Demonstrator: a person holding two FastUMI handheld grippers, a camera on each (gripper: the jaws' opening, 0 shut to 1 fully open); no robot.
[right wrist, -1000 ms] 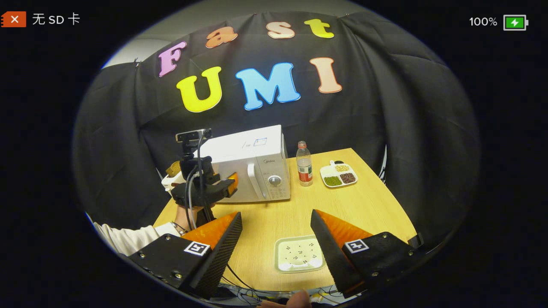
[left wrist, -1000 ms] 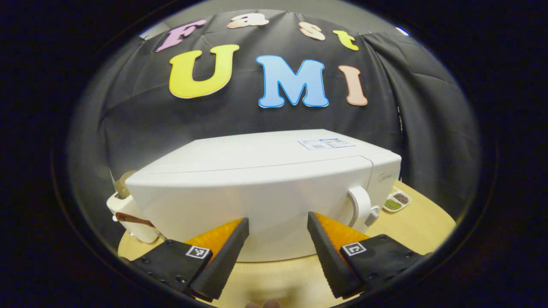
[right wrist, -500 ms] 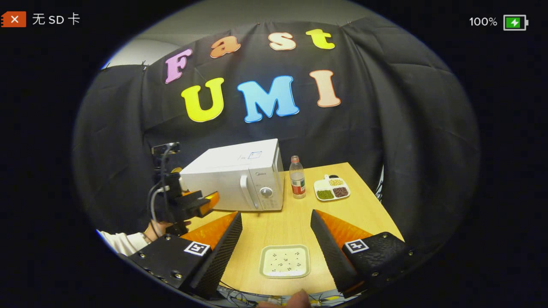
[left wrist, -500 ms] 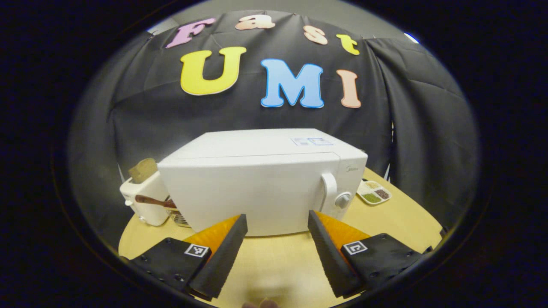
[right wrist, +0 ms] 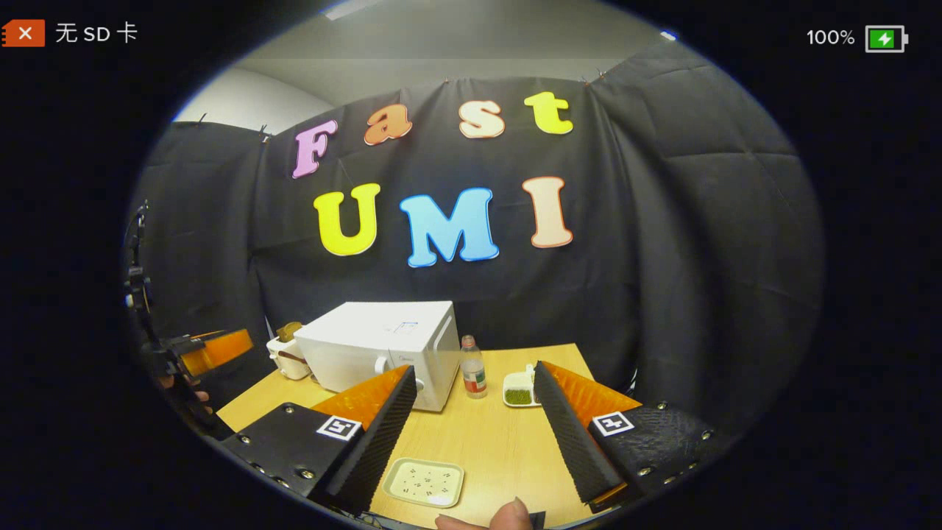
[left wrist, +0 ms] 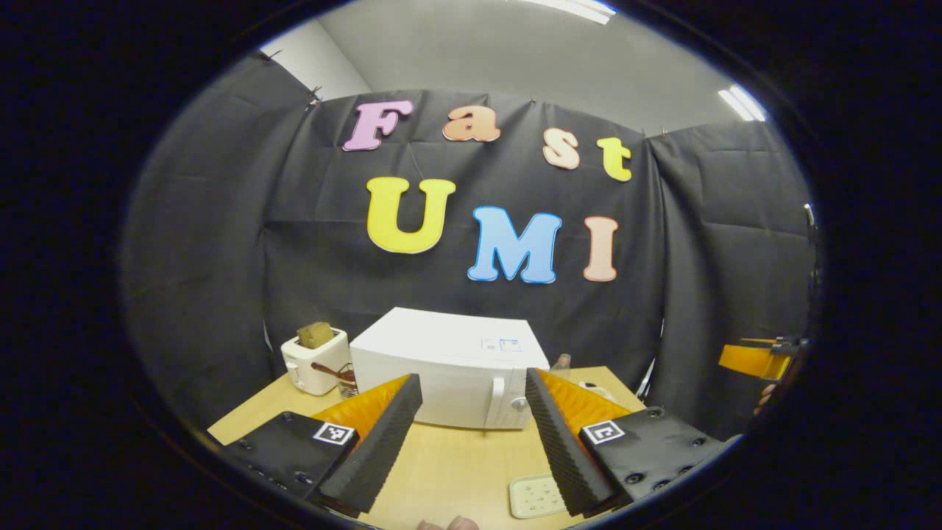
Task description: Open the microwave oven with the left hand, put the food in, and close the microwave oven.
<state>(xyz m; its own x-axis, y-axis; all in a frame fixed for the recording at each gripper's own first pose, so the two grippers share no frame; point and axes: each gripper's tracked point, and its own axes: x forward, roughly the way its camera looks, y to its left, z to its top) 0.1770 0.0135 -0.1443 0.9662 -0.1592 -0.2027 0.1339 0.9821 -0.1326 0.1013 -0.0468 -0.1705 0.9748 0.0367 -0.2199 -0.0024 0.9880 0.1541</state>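
Left gripper (left wrist: pixel 471 430): your fingers stand apart, holding nothing, above the surface (left wrist: pixel 456 464).
Right gripper (right wrist: pixel 475 423): yours is spread too, empty.
Food plate (right wrist: pixel 425 482): at the near edge, below your right gripper.
Microwave (left wrist: pixel 449 368): farther back, door closed.
Toaster (left wrist: pixel 315 361): just beside its left.

Black cloth wall (left wrist: pixel 221 221), grey ceiling (left wrist: pixel 515 51), strip lights (left wrist: pixel 742 103), wooden table (right wrist: pixel 500 442)

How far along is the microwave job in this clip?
Nothing looks done: the microwave door is shut and the food tray sits on the table. Nothing in hand; left gripper and right gripper are open, back from it. Opening, loading and closing remain.
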